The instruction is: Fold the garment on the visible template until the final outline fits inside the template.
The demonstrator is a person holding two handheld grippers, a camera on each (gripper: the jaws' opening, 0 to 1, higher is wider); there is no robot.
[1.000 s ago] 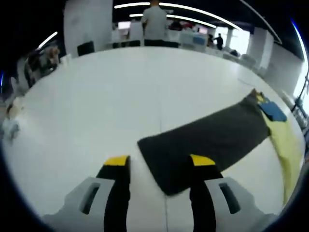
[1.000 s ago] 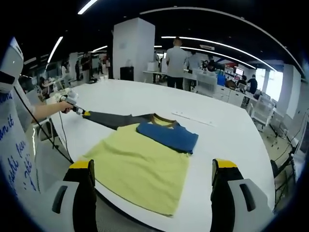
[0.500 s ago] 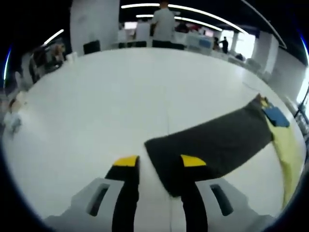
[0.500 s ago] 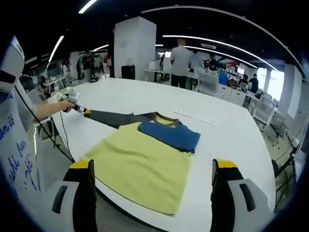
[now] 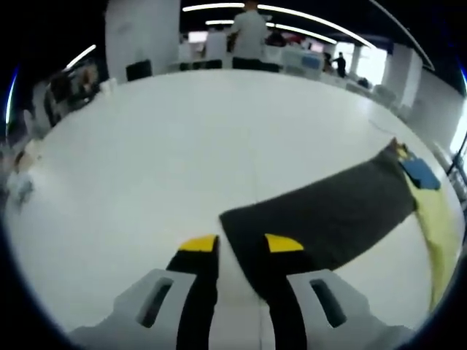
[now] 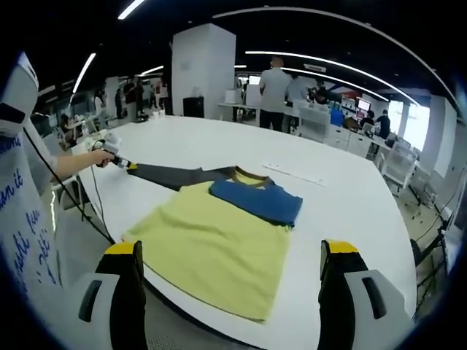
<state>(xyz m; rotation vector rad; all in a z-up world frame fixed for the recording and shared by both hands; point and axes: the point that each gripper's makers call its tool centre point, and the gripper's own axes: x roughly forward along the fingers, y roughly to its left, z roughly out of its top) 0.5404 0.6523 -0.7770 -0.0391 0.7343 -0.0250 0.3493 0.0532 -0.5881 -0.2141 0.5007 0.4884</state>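
Garment (image 6: 211, 244): yellow body, flat on the white table (image 6: 343, 197), lower hem at the table's near edge in the right gripper view. One blue sleeve (image 6: 257, 201) is folded across the chest, just below the dark-trimmed collar. One dark grey sleeve (image 5: 328, 215) is stretched straight out from the shoulder, away from the yellow body, flat on the table.

Left gripper (image 5: 234, 246): yellow-tipped black jaws nearly together, one on either side of the cuff end of the dark grey sleeve. The right-hand jaw lies over the cloth and the other on bare table beside the cuff edge. Whether the cloth is actually pinched cannot be told. One second ago these jaws stood clearly wider apart; the gap has narrowed in each picture since. In the right gripper view this gripper is seen at the far end of the dark grey sleeve, held by a hand (image 6: 97, 157).

Right gripper (image 6: 228, 255): jaws wide apart, holding nothing, above the yellow body's lower hem near the table edge. Spread and position match the earlier pictures.

Background: a white pillar (image 6: 202, 73) and a standing person (image 6: 275, 91) beyond the table's far side.
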